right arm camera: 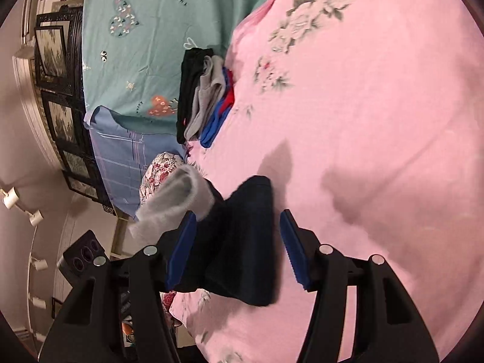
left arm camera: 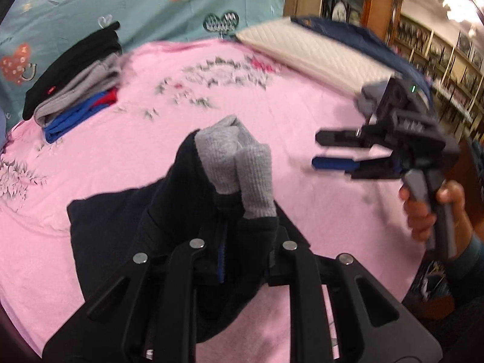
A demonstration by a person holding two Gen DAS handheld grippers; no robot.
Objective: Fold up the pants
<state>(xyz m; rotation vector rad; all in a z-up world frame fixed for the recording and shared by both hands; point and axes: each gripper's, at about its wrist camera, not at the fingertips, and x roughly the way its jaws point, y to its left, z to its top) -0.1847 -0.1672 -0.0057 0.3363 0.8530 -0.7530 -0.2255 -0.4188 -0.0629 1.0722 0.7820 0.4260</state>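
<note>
Dark navy pants (left arm camera: 127, 227) with grey ribbed cuffs (left arm camera: 239, 166) hang bunched from my left gripper (left arm camera: 242, 260), which is shut on the fabric above the pink sheet. The same pants (right arm camera: 242, 242) and a grey cuff (right arm camera: 172, 199) show in the right wrist view, folded and lifted. My right gripper (right arm camera: 239, 248) is open and empty, its blue-padded fingers (right arm camera: 292, 251) on either side of the pants without touching. It also shows in the left wrist view (left arm camera: 317, 151), held in a hand to the right of the pants.
A stack of folded black, grey and blue-red clothes (left arm camera: 75, 81) lies at the pink sheet's (left arm camera: 272, 115) far left edge, also seen in the right wrist view (right arm camera: 202, 96). A teal patterned sheet (left arm camera: 121, 3) lies behind. A white quilted pad (left arm camera: 317, 51) sits at back right.
</note>
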